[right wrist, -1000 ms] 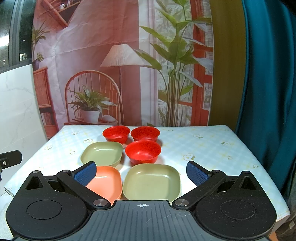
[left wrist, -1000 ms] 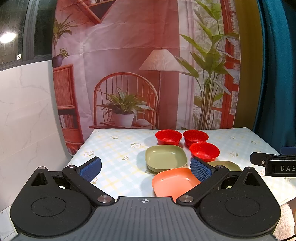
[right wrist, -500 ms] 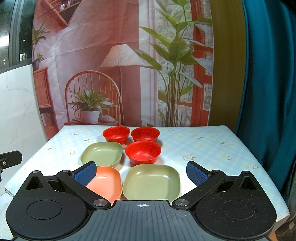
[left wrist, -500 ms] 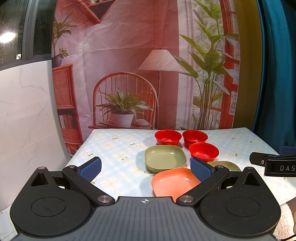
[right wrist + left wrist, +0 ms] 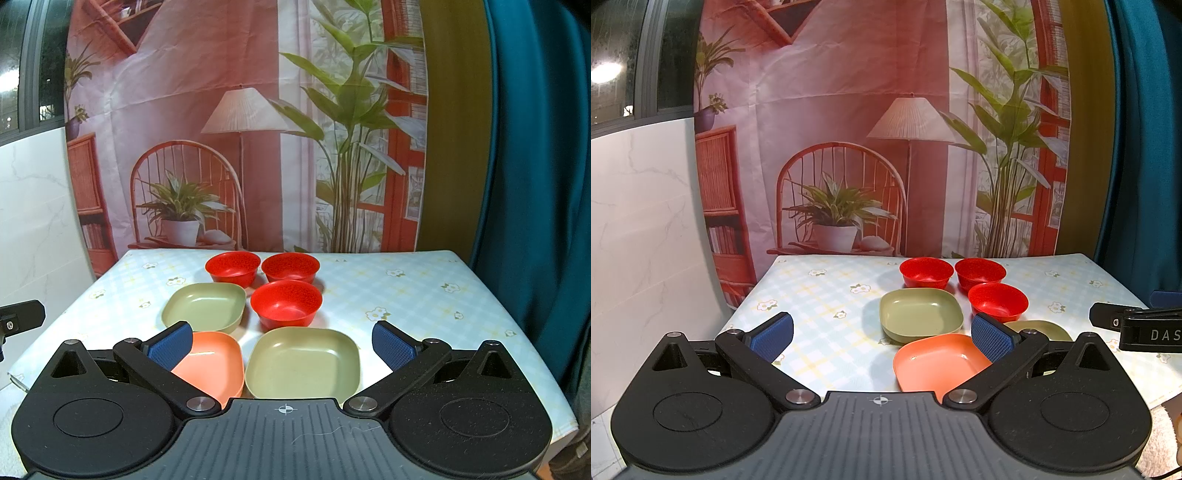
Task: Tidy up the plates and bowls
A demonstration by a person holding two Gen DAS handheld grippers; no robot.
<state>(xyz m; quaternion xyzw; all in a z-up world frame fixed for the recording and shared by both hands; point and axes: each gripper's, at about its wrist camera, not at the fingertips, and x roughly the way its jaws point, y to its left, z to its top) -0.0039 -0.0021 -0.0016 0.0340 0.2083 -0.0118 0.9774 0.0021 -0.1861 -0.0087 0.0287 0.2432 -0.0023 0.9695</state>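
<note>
Three red bowls sit on the table: two at the back [image 5: 232, 266] [image 5: 290, 267] and one nearer [image 5: 286, 303]. A green square plate [image 5: 204, 305] lies left of the near bowl. An orange plate [image 5: 214, 363] and a second green plate [image 5: 303, 363] lie at the front. My right gripper [image 5: 282, 343] is open and empty, above the front plates. My left gripper [image 5: 882, 332] is open and empty, left of the dishes, with the orange plate [image 5: 938, 360] by its right finger.
The table [image 5: 424, 295] has a light checked cloth with flowers. A printed backdrop [image 5: 221, 129] hangs behind it, a teal curtain [image 5: 535, 184] on the right, a white marble wall [image 5: 639, 221] on the left. The right gripper's tip [image 5: 1137, 326] shows in the left wrist view.
</note>
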